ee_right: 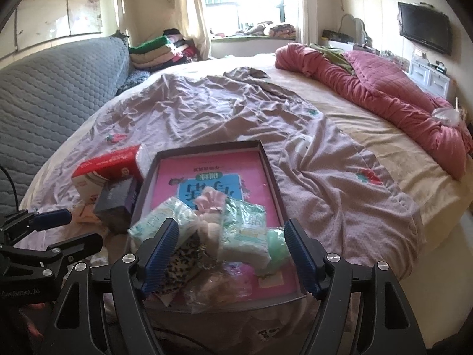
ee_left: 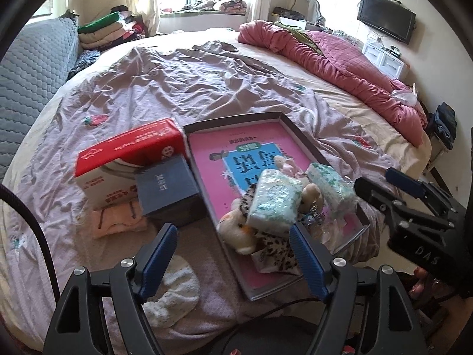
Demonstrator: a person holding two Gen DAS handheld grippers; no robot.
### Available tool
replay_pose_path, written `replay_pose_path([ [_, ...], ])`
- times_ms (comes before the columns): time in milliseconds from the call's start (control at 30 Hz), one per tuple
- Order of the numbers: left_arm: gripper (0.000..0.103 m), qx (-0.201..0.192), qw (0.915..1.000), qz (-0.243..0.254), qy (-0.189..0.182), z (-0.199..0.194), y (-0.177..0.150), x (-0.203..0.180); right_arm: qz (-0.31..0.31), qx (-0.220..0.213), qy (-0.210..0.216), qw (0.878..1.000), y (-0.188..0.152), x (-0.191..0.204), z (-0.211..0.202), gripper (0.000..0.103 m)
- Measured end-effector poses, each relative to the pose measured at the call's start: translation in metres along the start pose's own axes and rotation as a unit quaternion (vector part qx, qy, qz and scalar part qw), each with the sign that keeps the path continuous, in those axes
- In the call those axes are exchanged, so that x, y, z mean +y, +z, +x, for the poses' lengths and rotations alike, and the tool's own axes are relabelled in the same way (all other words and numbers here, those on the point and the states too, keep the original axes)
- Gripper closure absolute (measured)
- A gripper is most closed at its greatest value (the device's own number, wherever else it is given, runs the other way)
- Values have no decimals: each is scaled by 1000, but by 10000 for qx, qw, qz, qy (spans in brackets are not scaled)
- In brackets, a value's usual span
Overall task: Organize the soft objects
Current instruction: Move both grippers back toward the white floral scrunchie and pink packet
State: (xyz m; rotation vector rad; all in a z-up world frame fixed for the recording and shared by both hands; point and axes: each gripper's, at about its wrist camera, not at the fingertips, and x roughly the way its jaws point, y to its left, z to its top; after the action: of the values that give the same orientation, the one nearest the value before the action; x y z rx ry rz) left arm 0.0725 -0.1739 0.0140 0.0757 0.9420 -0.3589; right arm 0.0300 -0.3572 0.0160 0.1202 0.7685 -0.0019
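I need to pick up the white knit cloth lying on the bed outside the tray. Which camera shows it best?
The left wrist view. The white knit cloth lies on the bedspread left of the tray, just past the left hand-held gripper, partly hidden by one finger. In the right wrist view I cannot make it out; the gripper bodies cover that area.

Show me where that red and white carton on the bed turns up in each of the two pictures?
Left wrist view: the red and white carton lies left of centre, touching the pink tray's left wall.
Right wrist view: the carton sits at middle left, farther off.
Shared landmark: the dark blue box leaning against its near side.
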Motion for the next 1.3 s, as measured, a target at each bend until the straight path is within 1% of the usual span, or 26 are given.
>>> replay_pose_path([
  [133, 26, -27, 10000, -78, 29, -7, -3, 10, -17, -19, 118, 9999, 0, 8, -4, 27],
  [633, 26, -126, 9987, -332, 365, -28, -13, 53, -145, -98, 606, 9980, 4, 48, -16, 27],
  [900, 26, -136, 9971, -502, 564, -35, -23, 81, -189, -16, 1000, 9948, 0, 75, -14, 27],
  [1300, 26, -140, 9928, -943, 730, -40, -32, 128, -552, 146, 1311, 9897, -8, 118, -8, 27],
])
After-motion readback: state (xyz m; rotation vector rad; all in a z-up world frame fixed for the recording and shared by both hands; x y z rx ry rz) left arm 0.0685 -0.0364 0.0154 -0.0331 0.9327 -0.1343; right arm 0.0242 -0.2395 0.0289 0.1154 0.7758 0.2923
